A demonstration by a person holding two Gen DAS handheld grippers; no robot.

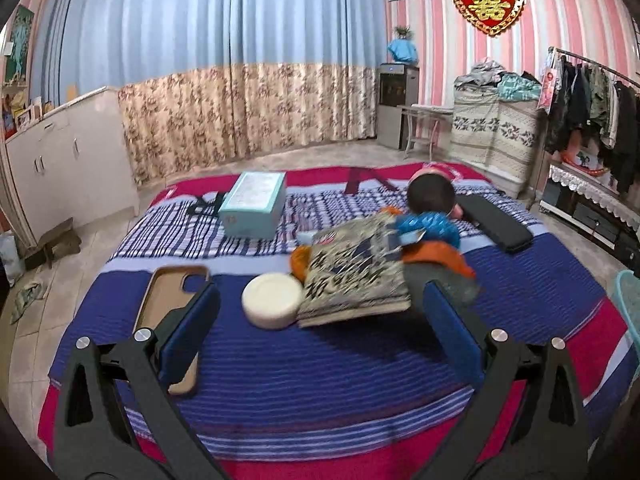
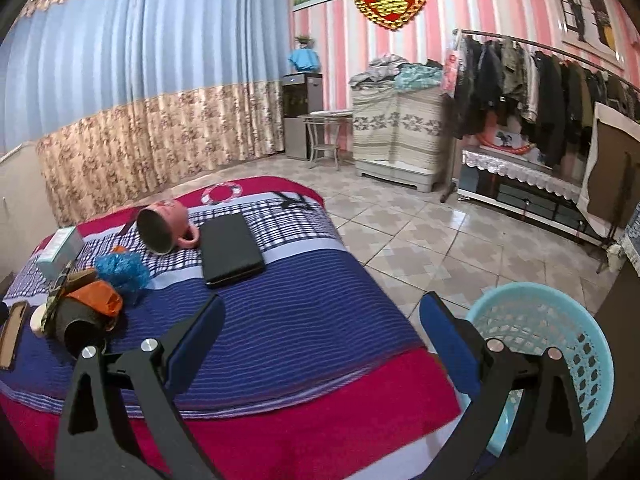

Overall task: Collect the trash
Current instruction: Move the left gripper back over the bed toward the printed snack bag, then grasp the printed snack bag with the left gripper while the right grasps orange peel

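Note:
A crumpled blue wrapper (image 1: 430, 229) and a crumpled orange wrapper (image 1: 438, 257) lie on the striped bed cover beside a patterned book (image 1: 356, 272). They also show in the right wrist view, blue wrapper (image 2: 122, 269) and orange wrapper (image 2: 100, 298). A light blue mesh basket (image 2: 560, 344) stands on the floor at the bed's right. My left gripper (image 1: 320, 312) is open above the bed, just before the book. My right gripper (image 2: 320, 320) is open and empty over the bed's near right corner, beside the basket.
On the bed lie a white round tin (image 1: 273, 300), a phone case (image 1: 172, 300), a teal box (image 1: 254, 204), a tipped pink mug (image 2: 166, 228) and a black flat case (image 2: 230, 250). A clothes rack (image 2: 540, 80) and tiled floor (image 2: 420, 240) are to the right.

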